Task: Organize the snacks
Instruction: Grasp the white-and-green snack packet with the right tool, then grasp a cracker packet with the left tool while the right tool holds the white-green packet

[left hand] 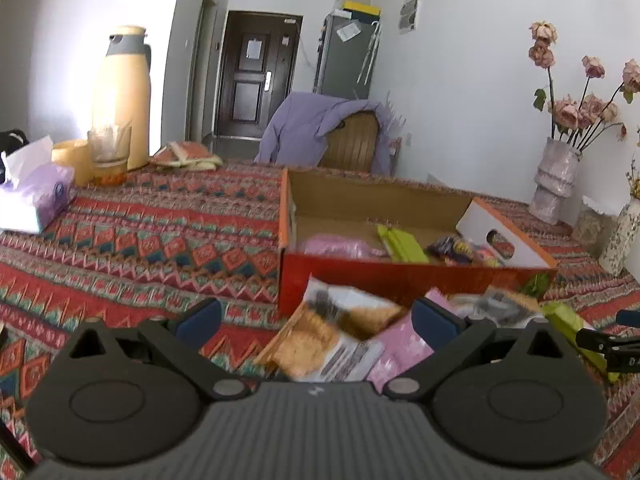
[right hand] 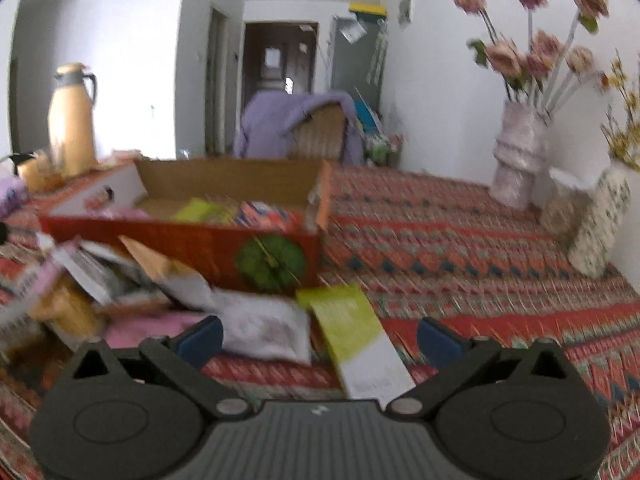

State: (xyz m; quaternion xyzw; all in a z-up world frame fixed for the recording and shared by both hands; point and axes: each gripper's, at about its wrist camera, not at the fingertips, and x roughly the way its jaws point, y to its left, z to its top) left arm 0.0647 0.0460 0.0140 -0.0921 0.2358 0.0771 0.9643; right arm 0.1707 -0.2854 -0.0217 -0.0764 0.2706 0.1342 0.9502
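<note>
We hold the left hand-held gripper (left hand: 316,318) with its blue-padded fingers spread wide and nothing between the pads. It hovers low over a loose pile of snack packets. Directly ahead of it lies a tan-and-white packet (left hand: 320,340), and a pink packet (left hand: 400,350) lies just beside that, partly behind the right finger. A green packet (left hand: 568,322) lies further right in this view, near the tip of the other tool.

We hold the right hand-held gripper (right hand: 320,338) likewise spread, pinching nothing. Between its fingers, on the cloth, lies the green packet (right hand: 354,330), its white end toward the camera. Touching its left edge is a grey-white pillow packet (right hand: 264,330), and the rest of the pile extends left from there; motion blur prevents us from reading any labels.

Beyond the pile stands the open red cardboard box (left hand: 400,280), its front wall just behind the packets. It already contains pink, green and dark-wrapped snacks.

Everything rests on a surface covered by a red patterned cloth (left hand: 160,240). At the far left stand a yellow thermos (left hand: 122,96) and a tissue pack (left hand: 36,196). At the far right stands a vase of dried roses (left hand: 556,180).
</note>
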